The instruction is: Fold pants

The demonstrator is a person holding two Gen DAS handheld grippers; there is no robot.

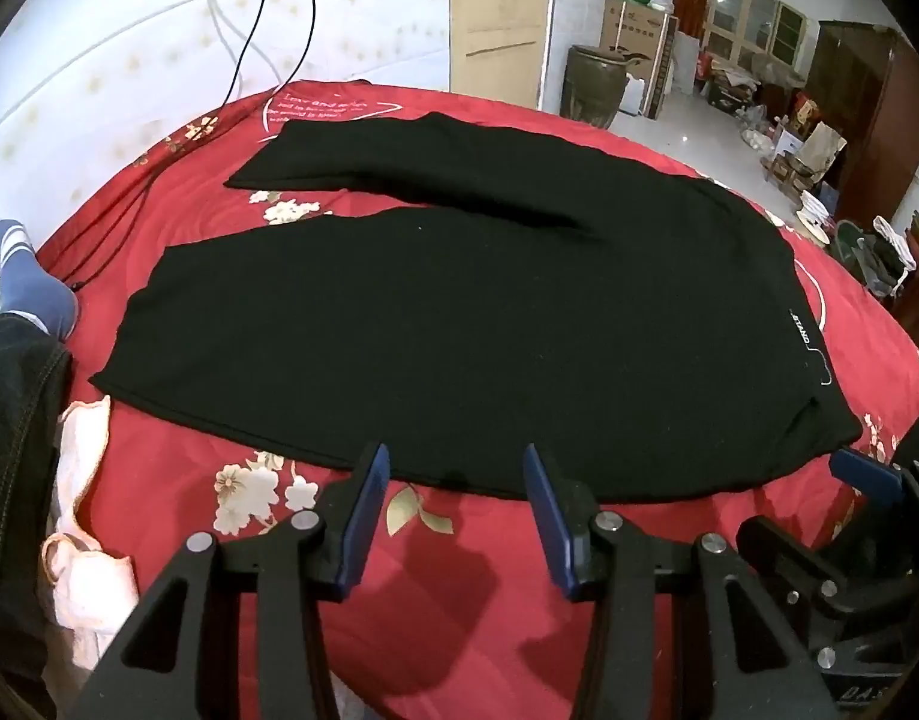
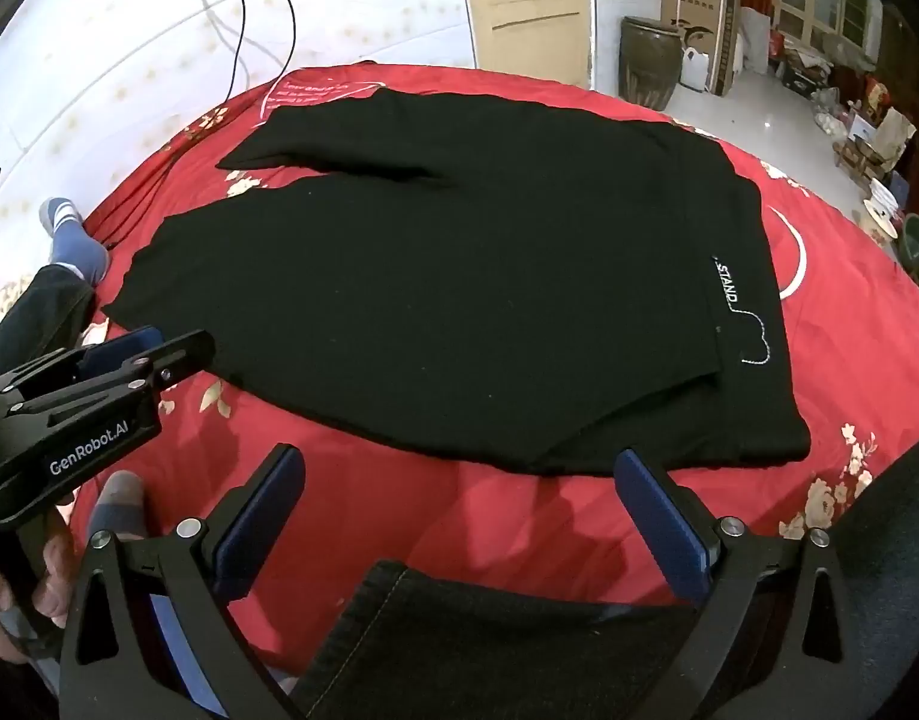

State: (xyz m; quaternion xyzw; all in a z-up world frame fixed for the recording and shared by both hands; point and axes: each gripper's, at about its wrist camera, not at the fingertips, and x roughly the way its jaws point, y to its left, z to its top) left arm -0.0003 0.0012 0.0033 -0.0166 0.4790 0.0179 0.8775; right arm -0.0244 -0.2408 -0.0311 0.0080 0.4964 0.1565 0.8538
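Bed (image 1: 471, 588): red floral quilt, black pants (image 1: 459, 330) flat.
Room: jar (image 1: 597, 84), boxes.
L gripper (image 1: 456, 468): apart, empty.
R gripper (image 2: 459, 474): wide, empty.

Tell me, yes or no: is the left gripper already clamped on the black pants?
No: the left gripper stands open over the near edge of the black pants, its blue pads apart and pinching no cloth.

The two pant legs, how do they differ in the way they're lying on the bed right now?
The near leg lies spread wide and flat, its hem toward the sock side; the far leg looks narrower and angles away from it, leaving a wedge of red bedspread between them. The near leg's edge runs just ahead of the open left gripper; the far leg sits well beyond it. Both are black and join at the waist end on the right.
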